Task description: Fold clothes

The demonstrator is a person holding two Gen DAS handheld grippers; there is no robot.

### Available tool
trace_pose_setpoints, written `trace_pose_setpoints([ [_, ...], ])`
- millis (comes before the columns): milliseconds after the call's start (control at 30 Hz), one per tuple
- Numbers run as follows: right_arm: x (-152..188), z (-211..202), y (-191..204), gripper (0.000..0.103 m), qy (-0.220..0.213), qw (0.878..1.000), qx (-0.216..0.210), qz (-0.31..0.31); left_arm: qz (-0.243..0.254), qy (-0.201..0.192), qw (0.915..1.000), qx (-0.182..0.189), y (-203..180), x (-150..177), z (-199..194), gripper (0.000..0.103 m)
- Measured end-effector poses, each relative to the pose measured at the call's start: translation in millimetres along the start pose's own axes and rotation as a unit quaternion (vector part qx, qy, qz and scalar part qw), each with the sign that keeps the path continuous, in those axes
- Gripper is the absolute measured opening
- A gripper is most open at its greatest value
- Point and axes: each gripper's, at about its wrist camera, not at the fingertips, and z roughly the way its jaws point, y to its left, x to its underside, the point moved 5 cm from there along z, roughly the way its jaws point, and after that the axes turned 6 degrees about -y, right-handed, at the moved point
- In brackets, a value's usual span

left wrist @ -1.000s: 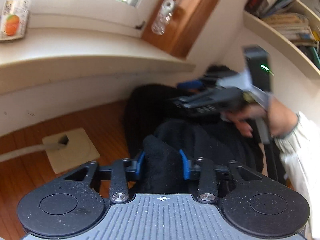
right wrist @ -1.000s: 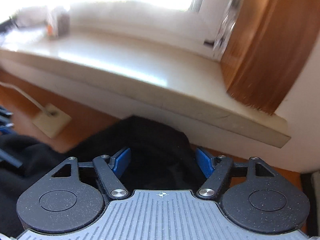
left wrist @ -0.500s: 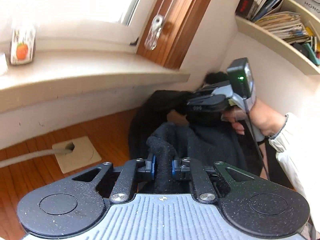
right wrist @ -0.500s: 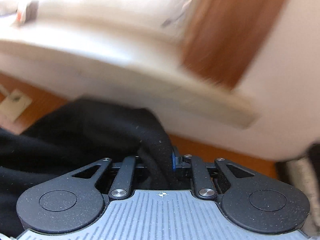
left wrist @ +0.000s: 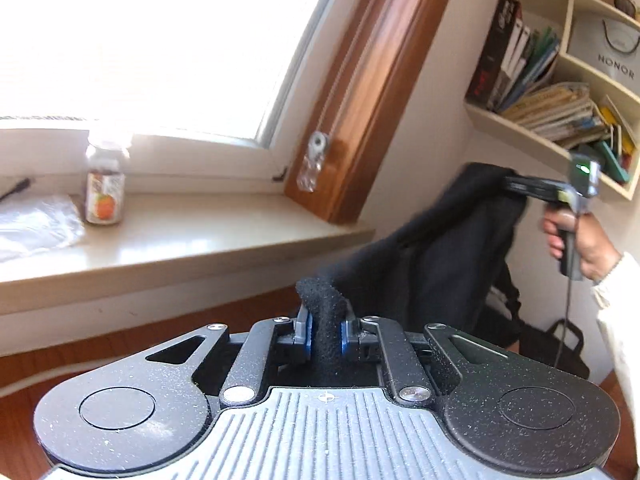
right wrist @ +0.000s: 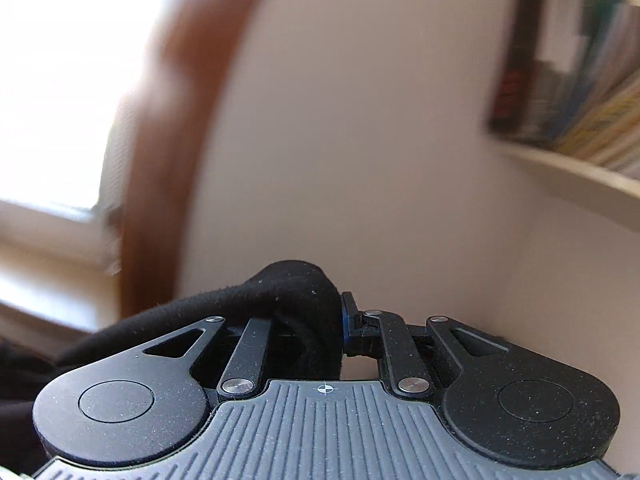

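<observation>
Black garment (left wrist: 452,248) hanging in the air between left gripper (left wrist: 325,332) and right gripper (right wrist: 320,320), each clamped on a bunched edge; either thick roll may slip free under tension.

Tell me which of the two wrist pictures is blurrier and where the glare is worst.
Right wrist view: blurrier, with the window frame and bookshelf smeared, while the right claw and black garment stay sharp. Left wrist view: mostly crisp, but the window pane is blown out white and washes over the jar.
</observation>
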Motion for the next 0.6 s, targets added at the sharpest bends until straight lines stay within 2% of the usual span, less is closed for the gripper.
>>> trace_pose_setpoints([
  [133, 6.4, -12.4, -53.0, 0.014, -0.003, 0.998, 0.062, 0.027, -0.021, -0.023, 0.9995, -0.005, 10.8, -11.0, -12.3, 0.013],
  [233, 34.4, -6.7, -72.5, 0.018, 0.039, 0.996, 0.078, 0.031, -0.024, -0.016, 0.9996, 0.002, 9.2, -13.8, -5.8, 0.013],
  [300, 68.4, 17.5, -63.4, 0.024, 0.120, 0.992, 0.045, 0.018, -0.014, -0.001, 0.9998, -0.012, 6.3, -9.5, 5.7, 0.014],
  [333, 87.4, 27.4, -58.3, 0.031, 0.162, 0.986, 0.024, 0.011, -0.011, 0.008, 0.9998, -0.017, 6.3, -6.2, 12.7, 0.017],
  [400, 118.7, 37.6, -48.6, 0.038, 0.212, 0.977, -0.016, 0.009, -0.010, 0.020, 0.9995, -0.024, 8.8, 3.7, 24.8, 0.023],
  [467, 135.1, 39.4, -43.0, 0.039, 0.219, 0.975, -0.037, 0.018, -0.005, 0.028, 0.9990, -0.034, 12.7, 11.5, 35.2, 0.029],
  [500, 142.5, 39.9, -40.5, 0.041, 0.220, 0.974, -0.046, 0.023, -0.003, 0.031, 0.9988, -0.039, 15.4, 14.4, 39.1, 0.036],
  [533, 146.7, 38.4, -38.8, 0.045, 0.216, 0.974, -0.059, 0.035, -0.003, 0.032, 0.9987, -0.040, 17.8, 16.4, 41.5, 0.042],
  [600, 153.2, 33.6, -34.2, 0.047, 0.211, 0.972, -0.081, 0.069, -0.007, 0.031, 0.9988, -0.038, 22.4, 19.4, 44.4, 0.048],
])
